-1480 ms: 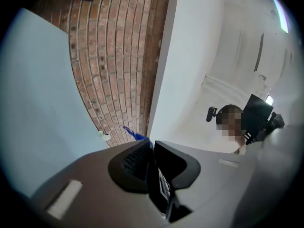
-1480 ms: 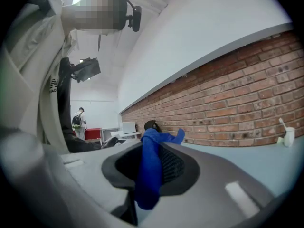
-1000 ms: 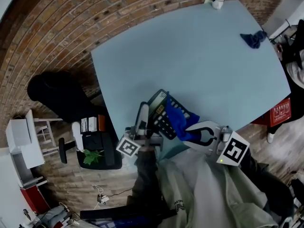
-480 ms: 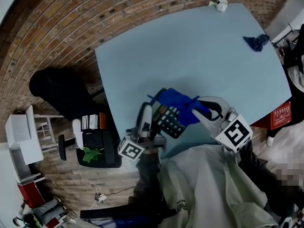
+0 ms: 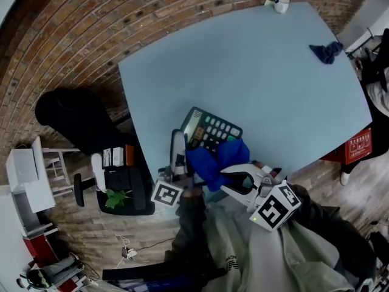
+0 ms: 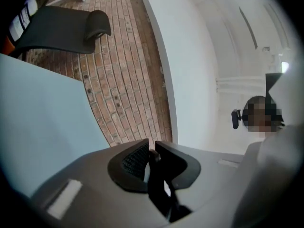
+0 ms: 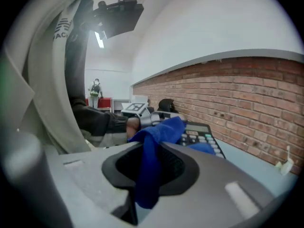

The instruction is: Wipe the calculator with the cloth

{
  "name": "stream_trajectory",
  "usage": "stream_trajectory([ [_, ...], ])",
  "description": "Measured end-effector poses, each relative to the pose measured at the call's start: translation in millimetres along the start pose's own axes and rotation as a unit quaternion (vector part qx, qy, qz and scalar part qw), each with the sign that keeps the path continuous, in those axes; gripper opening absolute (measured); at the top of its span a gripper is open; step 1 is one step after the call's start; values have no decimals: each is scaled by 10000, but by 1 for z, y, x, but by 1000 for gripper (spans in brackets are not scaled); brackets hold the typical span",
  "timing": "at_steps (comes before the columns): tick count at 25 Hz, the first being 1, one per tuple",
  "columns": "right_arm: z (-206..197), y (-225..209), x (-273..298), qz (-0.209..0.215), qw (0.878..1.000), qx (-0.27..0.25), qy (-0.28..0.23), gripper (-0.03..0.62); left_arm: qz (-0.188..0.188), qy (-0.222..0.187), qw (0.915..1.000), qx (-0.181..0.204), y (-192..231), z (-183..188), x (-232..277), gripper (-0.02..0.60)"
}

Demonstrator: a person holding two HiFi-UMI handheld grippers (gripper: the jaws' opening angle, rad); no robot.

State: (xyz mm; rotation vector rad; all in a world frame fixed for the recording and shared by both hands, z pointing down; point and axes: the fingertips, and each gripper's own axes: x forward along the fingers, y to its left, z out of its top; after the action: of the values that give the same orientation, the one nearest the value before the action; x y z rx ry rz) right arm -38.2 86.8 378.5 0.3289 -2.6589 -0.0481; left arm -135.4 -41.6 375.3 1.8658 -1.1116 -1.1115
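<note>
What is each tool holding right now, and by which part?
The right tool pinches the blue cloth at a bunched fold; the rest lies on the calculator. The left tool grips the calculator by its near edge.

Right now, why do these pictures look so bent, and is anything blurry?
Head view: a very wide lens bows the edges of the table and the brick rows around it. Left gripper view: brickwork curves, the close fingers look soft, and the rim is dark. Right gripper view: cloth and calculator are fairly sharp, and the rim is dark.
</note>
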Motion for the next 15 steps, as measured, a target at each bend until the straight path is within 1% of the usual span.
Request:
stream_trajectory([
  [3, -23, -9, -7, -189, 9994, 161, 243, 80, 11, -283, 9994, -220, 1, 11, -1, 38],
  [5, -28, -12, -4, -277, 9990, 231, 263, 80, -66, -373, 9983, -452, -2, 8, 1, 38],
  [7, -23, -13, 2, -423, 9987, 283, 32, 80, -204, -380, 9967, -692, -8, 0, 6, 38],
  [9, -13, -18, 5, -587, 9963, 402, -490, 80, -320, -440, 9946, -879, -13, -2, 8, 38],
  [11, -6, -24, -2, -637, 9925, 521, -905, 80, -351, -497, 9937, -938, -13, 2, 8, 38],
  [13, -2, -26, -15, -687, 9916, 437, -1004, 80, -364, -513, 9937, -925, -12, 8, 5, 37],
  [15, 1, -33, -29, -821, 9909, 208, -1050, 80, -396, -519, 9939, -893, -12, 14, 3, 37],
])
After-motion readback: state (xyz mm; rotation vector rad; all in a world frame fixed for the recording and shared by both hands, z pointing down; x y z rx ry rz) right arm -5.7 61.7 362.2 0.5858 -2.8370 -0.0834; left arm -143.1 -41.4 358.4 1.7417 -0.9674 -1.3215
